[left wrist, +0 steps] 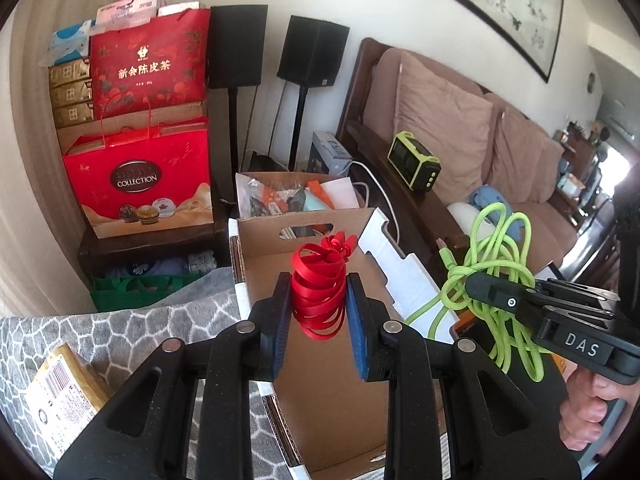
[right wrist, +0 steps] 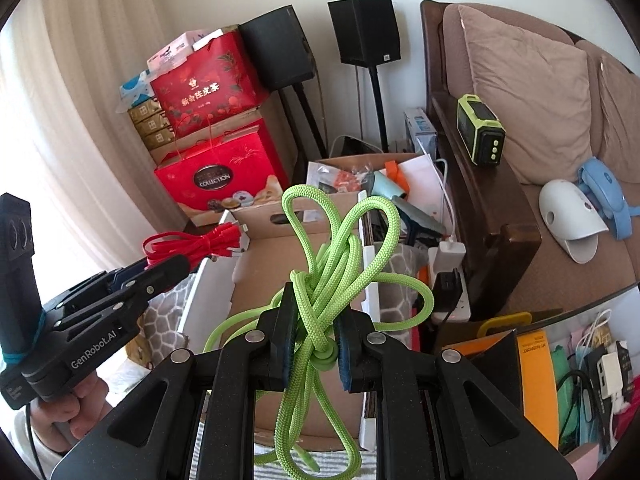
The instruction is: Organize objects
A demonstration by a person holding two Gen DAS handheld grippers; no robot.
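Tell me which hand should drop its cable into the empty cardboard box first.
Probably left. The left gripper holds the red cable directly over the open cardboard box. The right gripper holds the green cable nearer the box's flap edge.

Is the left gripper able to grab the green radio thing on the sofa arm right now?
Probably not. The left gripper is shut on the red cable, so it has no free grip, and the open cardboard box lies between it and the green radio.

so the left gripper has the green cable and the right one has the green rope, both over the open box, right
Not quite: the left gripper is shut on a red cable, not a green one, as the left wrist view shows. The right gripper does hold the green rope, both over the open box.
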